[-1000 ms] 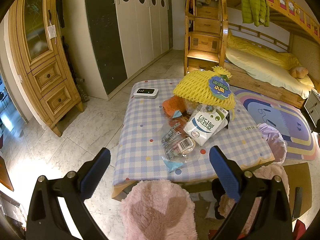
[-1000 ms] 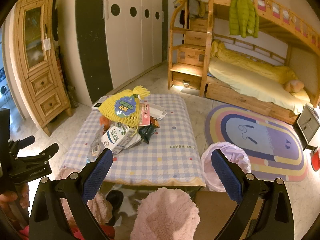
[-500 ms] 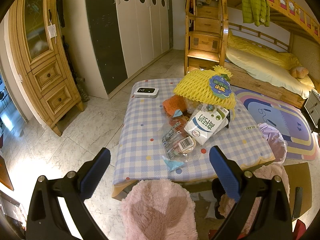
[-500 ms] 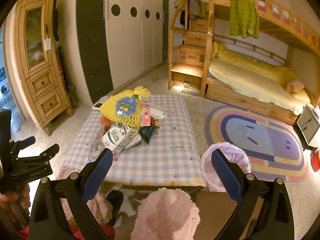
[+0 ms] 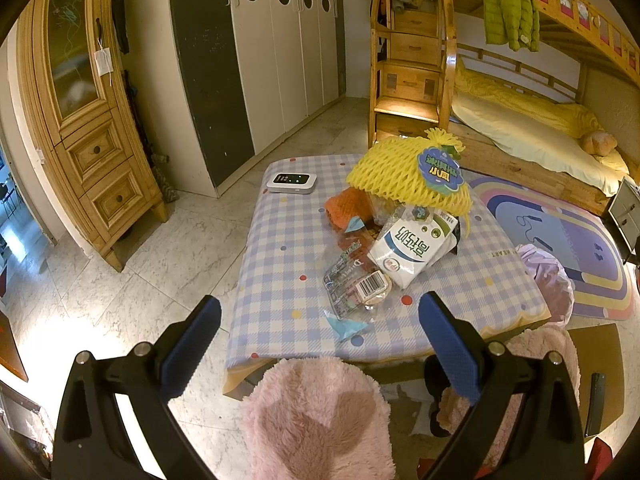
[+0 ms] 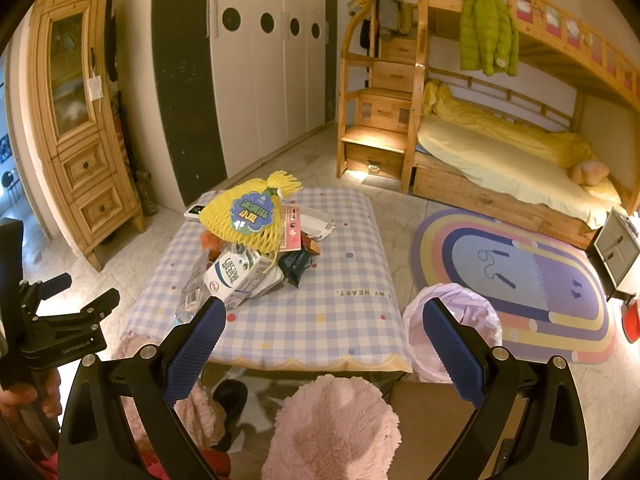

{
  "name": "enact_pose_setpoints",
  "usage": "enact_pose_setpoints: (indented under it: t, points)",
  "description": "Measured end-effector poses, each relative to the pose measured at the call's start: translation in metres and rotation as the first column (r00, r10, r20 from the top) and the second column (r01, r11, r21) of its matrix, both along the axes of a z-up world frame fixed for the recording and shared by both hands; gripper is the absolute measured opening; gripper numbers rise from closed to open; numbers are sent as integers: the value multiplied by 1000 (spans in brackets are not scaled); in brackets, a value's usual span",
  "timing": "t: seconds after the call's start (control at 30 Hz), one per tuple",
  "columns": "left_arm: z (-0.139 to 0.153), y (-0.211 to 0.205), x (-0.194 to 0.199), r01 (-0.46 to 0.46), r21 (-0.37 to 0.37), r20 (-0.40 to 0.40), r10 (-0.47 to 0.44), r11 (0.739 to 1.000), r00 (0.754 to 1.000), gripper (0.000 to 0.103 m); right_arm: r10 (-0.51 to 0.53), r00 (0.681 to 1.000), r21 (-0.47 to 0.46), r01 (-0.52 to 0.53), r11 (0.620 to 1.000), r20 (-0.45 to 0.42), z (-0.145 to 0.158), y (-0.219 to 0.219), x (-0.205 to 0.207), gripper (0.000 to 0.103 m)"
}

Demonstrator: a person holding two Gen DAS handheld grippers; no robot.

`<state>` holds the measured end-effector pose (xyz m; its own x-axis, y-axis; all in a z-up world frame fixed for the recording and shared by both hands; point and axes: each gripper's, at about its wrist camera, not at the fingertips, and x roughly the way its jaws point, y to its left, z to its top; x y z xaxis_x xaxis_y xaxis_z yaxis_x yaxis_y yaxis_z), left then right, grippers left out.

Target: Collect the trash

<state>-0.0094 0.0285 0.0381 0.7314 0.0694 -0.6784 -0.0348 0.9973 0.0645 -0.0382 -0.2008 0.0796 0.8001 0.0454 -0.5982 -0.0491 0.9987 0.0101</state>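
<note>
Nothing moved: both grippers' fingers (image 5: 448, 344) (image 6: 450, 348) stay wide, empty.

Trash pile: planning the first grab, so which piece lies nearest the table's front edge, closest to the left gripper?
The small light-blue torn wrapper scrap. It lies alone in front of the clear barcoded wrapper; the milk carton sits farther back.

Left gripper (image 5: 320, 322) hovering, jaws spread wide, gripping nothing. Right gripper (image 6: 322, 324) hovering level, jaws also wide apart, empty. Hand (image 6: 30, 400) clutching left gripper's handle.
</note>
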Motion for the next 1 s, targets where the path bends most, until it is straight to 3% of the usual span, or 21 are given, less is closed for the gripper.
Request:
enact_pose_setpoints:
  t: [1.0]
  points:
    - [-5,3,2,-11,9,-5,11,1000,1000,96,3,1000,0,-3,1000,-2,-8,-1,12,98]
